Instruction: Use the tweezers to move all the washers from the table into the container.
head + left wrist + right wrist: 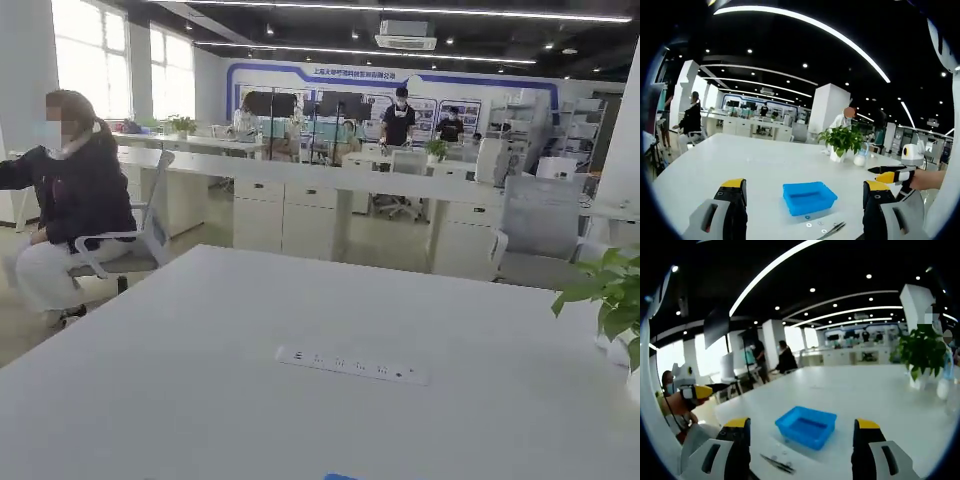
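Two grippers, jaws wide apart and holding nothing, face a blue container (809,197) on a white table (200,380).
In the left gripper view the left gripper (805,186) frames the container near 6 o'clock. Several washers (808,224) lie on the table just off the container's 6 o'clock edge, with the tweezers (831,229) beside them at its 5 o'clock. A plant (842,140) stands at the container's 1 o'clock. The right gripper (895,175) shows at 3 o'clock, held in a hand. In the right gripper view the tweezers lie at the container's 7 o'clock and the plant at 2 o'clock. The head view shows a power strip (352,366) on the table toward 6 o'clock.
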Demonstrator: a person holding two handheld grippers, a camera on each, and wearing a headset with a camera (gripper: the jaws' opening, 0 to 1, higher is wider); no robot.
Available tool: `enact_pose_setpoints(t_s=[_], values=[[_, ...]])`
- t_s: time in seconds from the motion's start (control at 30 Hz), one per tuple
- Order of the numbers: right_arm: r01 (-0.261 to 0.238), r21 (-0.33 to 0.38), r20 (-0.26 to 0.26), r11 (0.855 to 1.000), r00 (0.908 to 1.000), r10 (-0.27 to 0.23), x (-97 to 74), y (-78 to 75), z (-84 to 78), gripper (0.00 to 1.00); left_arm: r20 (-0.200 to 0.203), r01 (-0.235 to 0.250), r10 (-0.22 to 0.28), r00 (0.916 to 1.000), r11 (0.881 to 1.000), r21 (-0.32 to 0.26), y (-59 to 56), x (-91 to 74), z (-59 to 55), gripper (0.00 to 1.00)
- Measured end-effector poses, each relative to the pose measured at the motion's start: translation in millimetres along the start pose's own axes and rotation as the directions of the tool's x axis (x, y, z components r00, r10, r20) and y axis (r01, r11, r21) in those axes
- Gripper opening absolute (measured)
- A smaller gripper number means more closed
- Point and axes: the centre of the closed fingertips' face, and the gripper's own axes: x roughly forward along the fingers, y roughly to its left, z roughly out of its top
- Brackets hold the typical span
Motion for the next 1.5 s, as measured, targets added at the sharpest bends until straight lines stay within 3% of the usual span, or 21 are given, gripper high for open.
enact_pose_setpoints(t_s=[0.73,1.23,1.3,1.5], values=[[0.016,-0.017,-0.022,1.0,0.9996,-0.016,-4.2,-5.5,-4.1,0.77,0.006,0.005,-0.005,1.0,1.0,0.004,-3.0,0.6,2.6,0.99],[0.021,-0.046,-0.051,0.999,0.9984,-0.023,-3.8,-2.7,-7.7,0.76,-0.02,0.003,-0.003,0.9998,1.0,-0.003,-3.6,-1.1,-4.3,0.99],[0.032,-0.073,-0.045,0.997,0.9984,-0.035,-4.4,-5.0,-5.6,0.73,-0.022,0.0,0.0,0.9998,1.0,-0.005,-3.6,-2.2,-4.9,0.99],[0.063,-0.066,-0.007,0.996,0.998,-0.063,-4.4,-15.4,4.4,0.72,-0.03,-0.008,0.008,0.9995,1.0,-0.01,0.6,-1.4,-7.3,0.99]])
